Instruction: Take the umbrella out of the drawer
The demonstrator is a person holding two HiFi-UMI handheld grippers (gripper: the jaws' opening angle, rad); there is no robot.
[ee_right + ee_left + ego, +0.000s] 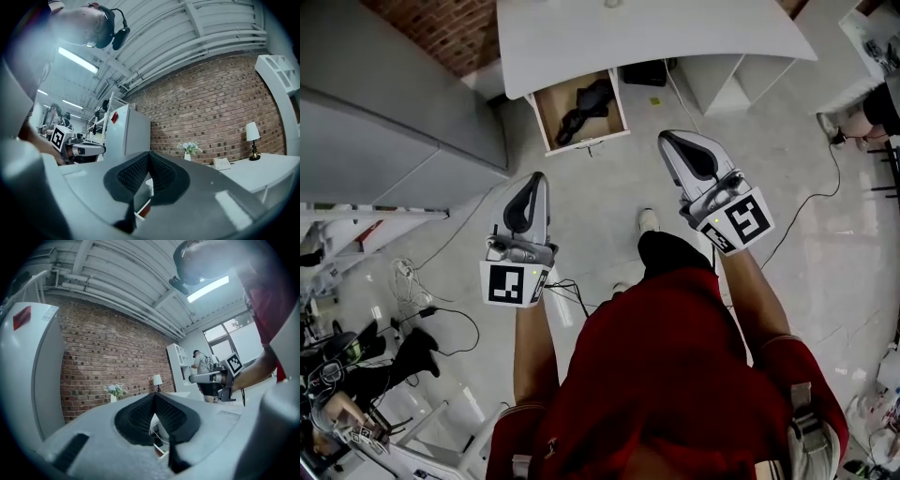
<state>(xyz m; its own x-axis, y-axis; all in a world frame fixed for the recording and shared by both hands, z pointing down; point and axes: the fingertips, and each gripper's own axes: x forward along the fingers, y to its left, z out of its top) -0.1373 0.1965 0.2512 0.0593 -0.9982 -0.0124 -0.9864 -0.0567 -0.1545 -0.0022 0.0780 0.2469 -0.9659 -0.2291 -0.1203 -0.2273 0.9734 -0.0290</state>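
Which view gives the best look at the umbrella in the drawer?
The head view: it looks down into the open drawer, where the dark umbrella lies in full. Both gripper views face the brick wall over their own jaws and show no umbrella.

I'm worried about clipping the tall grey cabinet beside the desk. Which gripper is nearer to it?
Left. The left gripper hangs close beside the tall grey cabinet; the right gripper is farther over, past the open wooden drawer.
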